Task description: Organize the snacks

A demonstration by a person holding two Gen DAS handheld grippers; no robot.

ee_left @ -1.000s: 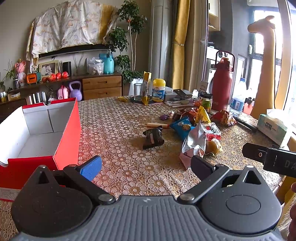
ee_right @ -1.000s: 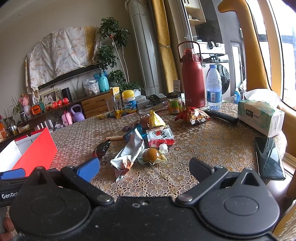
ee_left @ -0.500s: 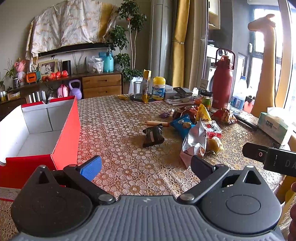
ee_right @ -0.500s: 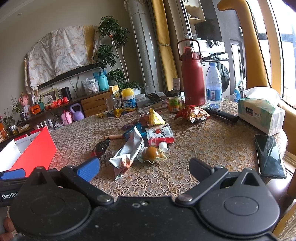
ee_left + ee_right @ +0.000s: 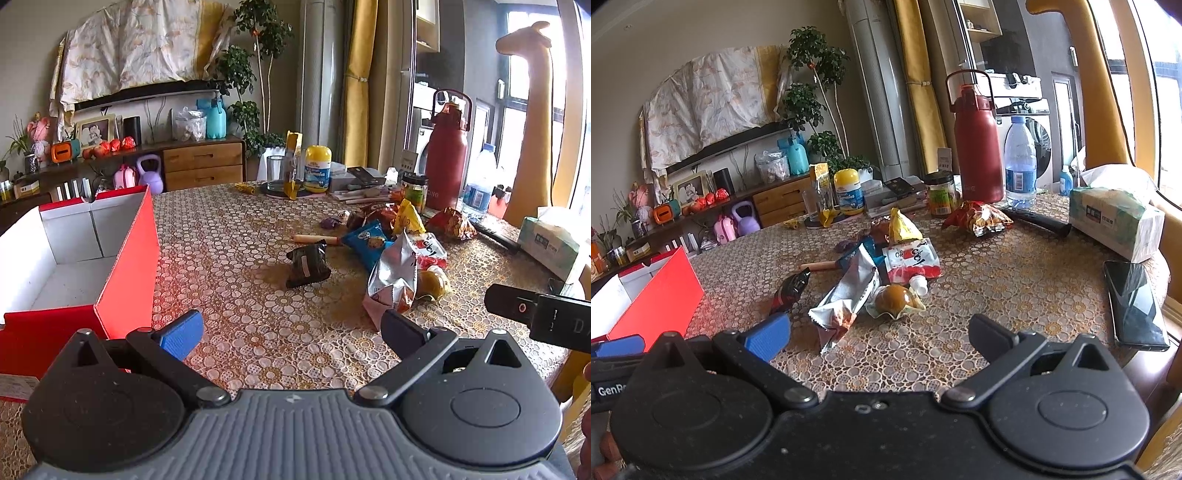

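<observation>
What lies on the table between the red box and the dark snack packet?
Nothing: in the left wrist view only bare patterned tablecloth separates the red box from the dark snack packet.

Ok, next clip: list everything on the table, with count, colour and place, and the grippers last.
box: 1, red outside, white inside, empty, table's left edge
dark packet: 1, black-brown, alone at table centre
silver bag: 1, silver, nearest of the snack pile
blue packet: 1, blue, behind the silver bag
pouch: 1, red and white, with cap, mid pile
yellow packet: 1, yellow, back of pile
flask: 1, dark red, far side
water bottle: 1, clear, right of flask
tissue pack: 1, green-white, right edge
phone: 1, black, near right edge
left gripper: open, empty
right gripper: open, empty
</observation>
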